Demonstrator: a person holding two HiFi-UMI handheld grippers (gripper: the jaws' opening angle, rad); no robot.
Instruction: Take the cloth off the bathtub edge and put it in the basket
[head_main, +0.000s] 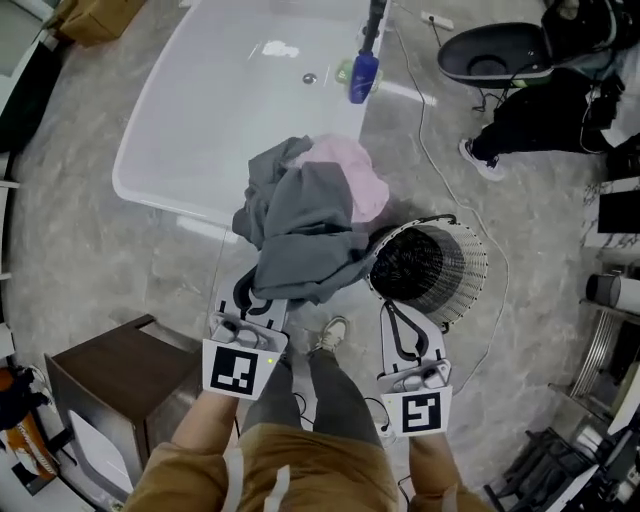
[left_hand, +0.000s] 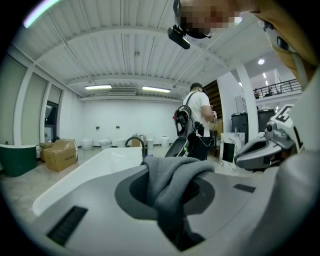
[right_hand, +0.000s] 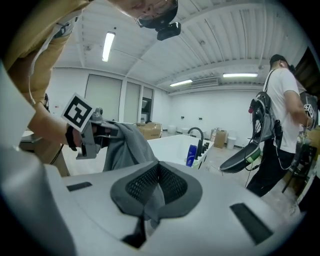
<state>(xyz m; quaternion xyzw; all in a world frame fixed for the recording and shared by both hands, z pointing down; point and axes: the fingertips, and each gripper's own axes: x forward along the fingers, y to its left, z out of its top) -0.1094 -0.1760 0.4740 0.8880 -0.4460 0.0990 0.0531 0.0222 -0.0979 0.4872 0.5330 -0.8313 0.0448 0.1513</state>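
The left gripper (head_main: 256, 297) is clamped on the grey cloth (head_main: 310, 230); a strip seems pinched by the right gripper (head_main: 392, 308). The cloth is bunched over pink fabric (head_main: 355, 175) at the bathtub (head_main: 200, 110) corner, beside the basket (head_main: 470, 290).

At 12 o'clock the bathtub (head_main: 190, 120) bars our way, with a blue bottle (head_main: 363, 77) and a dark faucet (head_main: 376, 22) on its far rim. The gray cloth (head_main: 305, 235) and a pink cloth (head_main: 352, 175) are heaped over the near edge. The gray one spills across the left rim of the basket (head_main: 462, 262) at 1 o'clock, and the rest of the basket's mouth is open from above. A dark cabinet (head_main: 105, 368) stands at 8 o'clock and a person (head_main: 535, 120) at 2 o'clock. We see bare floor (head_main: 70, 240) at 10 o'clock.
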